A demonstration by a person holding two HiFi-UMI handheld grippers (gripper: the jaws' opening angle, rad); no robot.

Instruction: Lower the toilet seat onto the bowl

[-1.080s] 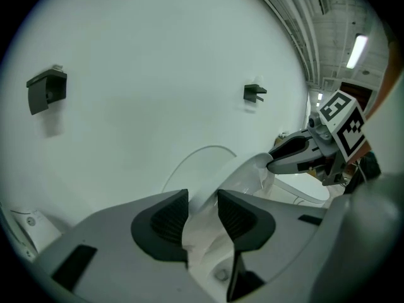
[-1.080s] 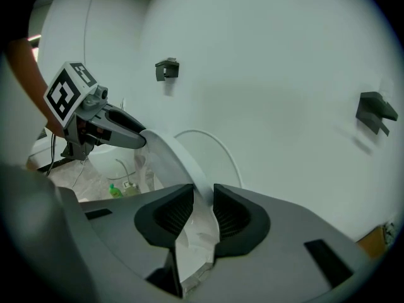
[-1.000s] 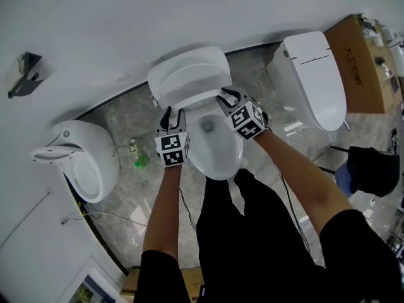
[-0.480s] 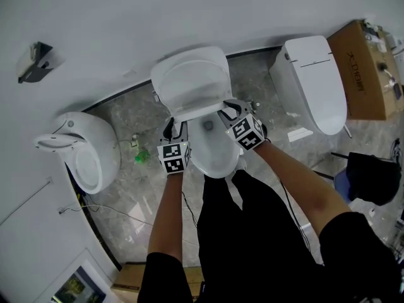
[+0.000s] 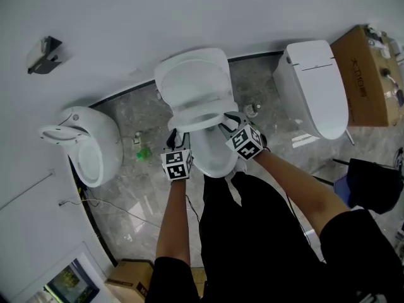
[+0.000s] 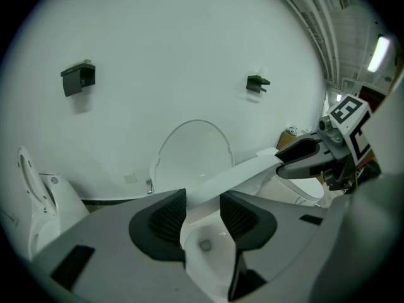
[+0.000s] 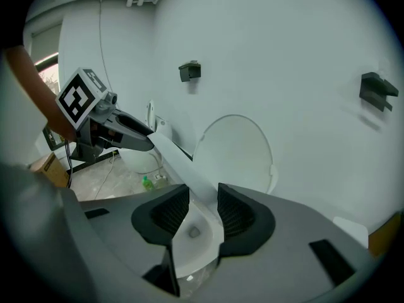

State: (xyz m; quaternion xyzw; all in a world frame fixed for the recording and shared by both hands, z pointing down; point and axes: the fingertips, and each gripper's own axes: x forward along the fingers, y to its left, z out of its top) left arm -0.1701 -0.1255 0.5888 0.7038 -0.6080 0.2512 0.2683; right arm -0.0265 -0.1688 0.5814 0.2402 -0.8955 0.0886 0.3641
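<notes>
Toilet seat (image 6: 233,174) partly lowered, hanging at a slope above the bowl (image 5: 213,156), joined at the back of the bowl and not yet lying on its rim. Behind the bowl, the lid (image 5: 192,74) upright against the wall (image 5: 126,17).

Gripped on two sides: left claw (image 6: 202,201) closed on the seat's edge at the left side of the bowl, right claw (image 7: 202,194) closed on the edge at the right side, pads of each touching the white plastic. Jaws of both just now opened somewhat wider, yet with the edge between them.

For a good finish, probably best to bring both claws down together and at equal height above the bowl, so as not to twist the seat at its back end. Better to keep the hold down to just above the bowl's rim, then to release softly, without a drop. Worth watching also for a claw tip pinched between seat and bowl.

Long axis running from the back of the bowl to the seat's free front edge. Front end raised, pointing forward and upward over the front of the bowl. Underside facing down into the bowl.
</notes>
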